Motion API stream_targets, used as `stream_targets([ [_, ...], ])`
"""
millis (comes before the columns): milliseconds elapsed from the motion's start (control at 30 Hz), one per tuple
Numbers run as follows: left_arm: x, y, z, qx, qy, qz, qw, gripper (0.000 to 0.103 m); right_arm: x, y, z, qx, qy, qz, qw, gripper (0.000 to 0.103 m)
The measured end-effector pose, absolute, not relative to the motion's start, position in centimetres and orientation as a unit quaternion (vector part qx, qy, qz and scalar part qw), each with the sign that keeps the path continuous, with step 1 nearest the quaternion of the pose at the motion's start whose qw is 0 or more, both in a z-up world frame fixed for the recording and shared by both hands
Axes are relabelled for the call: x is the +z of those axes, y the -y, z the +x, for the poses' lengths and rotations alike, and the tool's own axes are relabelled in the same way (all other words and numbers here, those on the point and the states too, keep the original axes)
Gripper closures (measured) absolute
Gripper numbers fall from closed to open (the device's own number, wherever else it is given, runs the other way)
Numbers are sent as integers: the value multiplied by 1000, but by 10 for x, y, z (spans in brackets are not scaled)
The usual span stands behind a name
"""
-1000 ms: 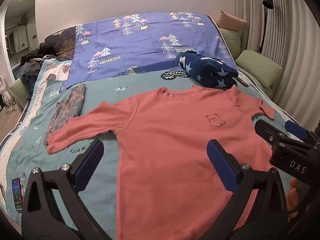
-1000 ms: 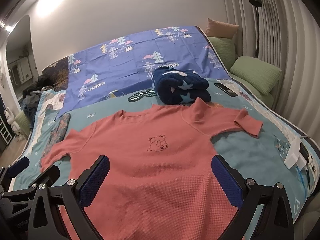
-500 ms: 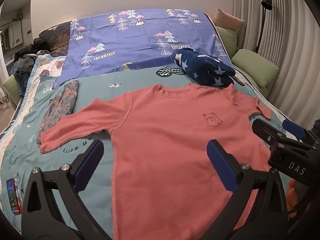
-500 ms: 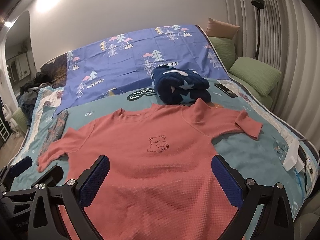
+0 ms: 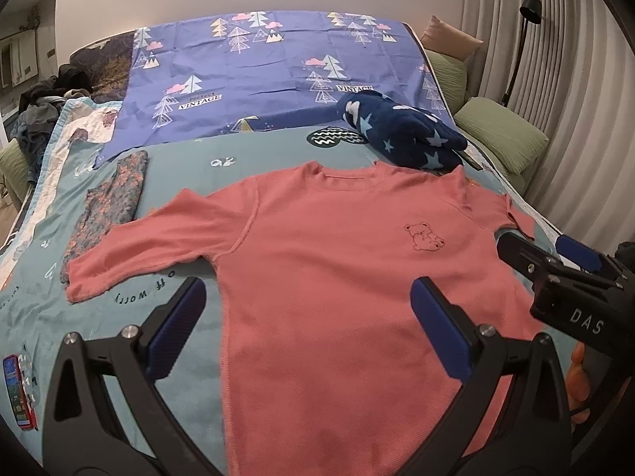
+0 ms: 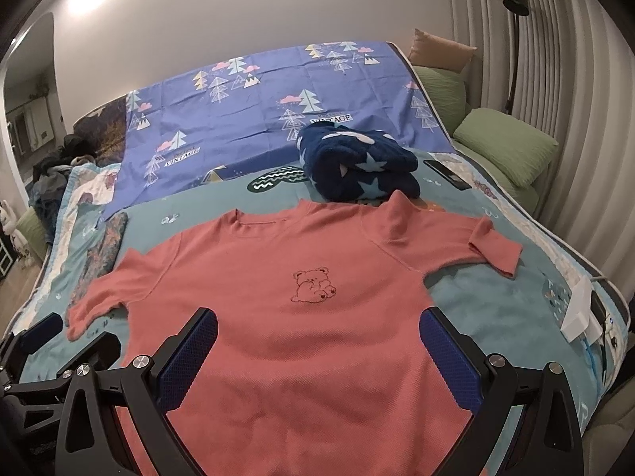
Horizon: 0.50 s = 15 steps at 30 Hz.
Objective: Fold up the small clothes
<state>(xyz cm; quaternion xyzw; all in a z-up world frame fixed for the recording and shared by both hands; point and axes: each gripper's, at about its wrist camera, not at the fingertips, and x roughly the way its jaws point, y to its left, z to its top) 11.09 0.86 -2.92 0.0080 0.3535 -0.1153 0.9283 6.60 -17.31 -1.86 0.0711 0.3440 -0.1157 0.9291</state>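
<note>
From the left wrist view, the pink shirt [image 5: 329, 277] lies flat and face up on the bed [image 5: 190, 166], bear print showing, and the left gripper [image 5: 307, 317] hangs above its lower half with its jaws spread wide and nothing between them. The right gripper [image 5: 555, 273] shows at the right edge near the shirt's side; this view does not show how its jaws stand. The folding looks not yet begun, so the first fold probably starts with the sleeve [image 5: 131, 254]: pinch only the top layer near the cuff, lift a little, and carry it across the chest without dragging the body of the shirt. From the right wrist view, the right gripper [image 6: 319, 351] also hangs released over the hem, jaws wide apart and empty, and the left gripper [image 6: 59, 337] sits low at the left. The shirt's long axis runs from hem to collar [image 6: 274, 220], collar pointing away toward the rolled star blanket [image 6: 357, 166], with sleeves spread left and right. The far sleeve [image 6: 472, 250] has a kinked cuff that would be better smoothed before folding.
</note>
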Motion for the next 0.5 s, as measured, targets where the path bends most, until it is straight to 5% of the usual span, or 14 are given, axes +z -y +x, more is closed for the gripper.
stream_targets([
  [500, -36, -88, 165, -47, -366, -1, 930, 1, -14, 139, 138, -63, -362, 12, 930, 0],
])
